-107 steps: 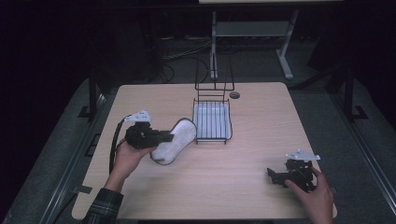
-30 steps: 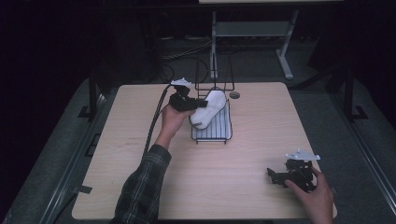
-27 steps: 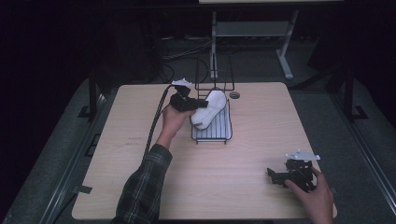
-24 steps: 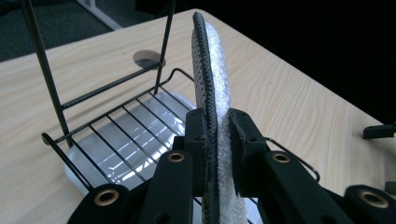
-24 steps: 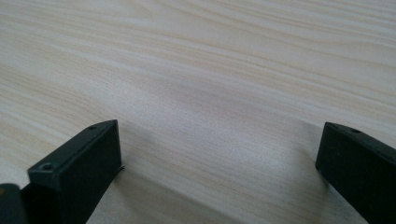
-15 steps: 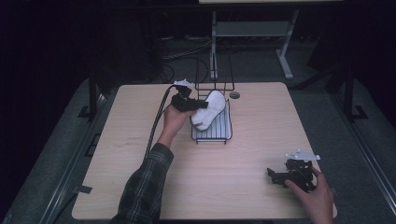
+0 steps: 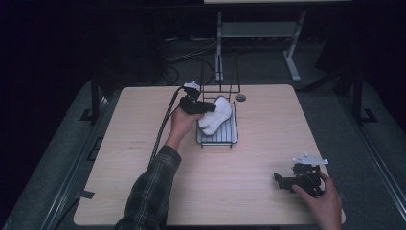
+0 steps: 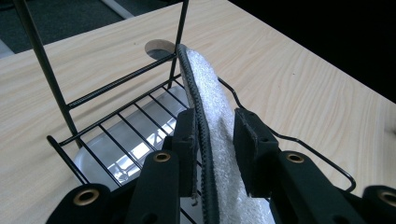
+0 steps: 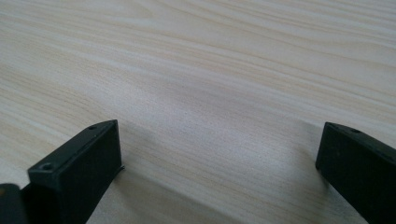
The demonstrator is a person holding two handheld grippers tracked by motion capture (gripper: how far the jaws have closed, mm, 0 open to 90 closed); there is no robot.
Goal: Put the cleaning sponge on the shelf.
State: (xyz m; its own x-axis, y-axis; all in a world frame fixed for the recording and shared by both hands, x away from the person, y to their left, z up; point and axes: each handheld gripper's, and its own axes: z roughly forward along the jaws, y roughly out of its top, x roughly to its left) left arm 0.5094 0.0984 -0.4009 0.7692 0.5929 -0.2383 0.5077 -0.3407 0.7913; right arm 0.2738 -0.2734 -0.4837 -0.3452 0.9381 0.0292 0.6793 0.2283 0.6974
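— Slipper (image 7: 216, 115): where was it?
— Over the wire rack (image 7: 218, 136), edge-up, pinched by the left gripper (image 7: 207, 108).
— And the right gripper (image 7: 279, 178)?
— Jaws spread wide, empty, low over the table (image 7: 268, 120).

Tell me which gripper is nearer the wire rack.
Left. The left gripper holds a white slipper over the wire rack; the right gripper rests far off near the table's front right corner.

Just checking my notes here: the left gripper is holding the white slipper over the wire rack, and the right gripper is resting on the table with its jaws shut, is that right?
Not quite. The right gripper has its jaws wide apart over bare table, as the right gripper view shows. The rest holds: the left gripper holds the white slipper over the wire rack.
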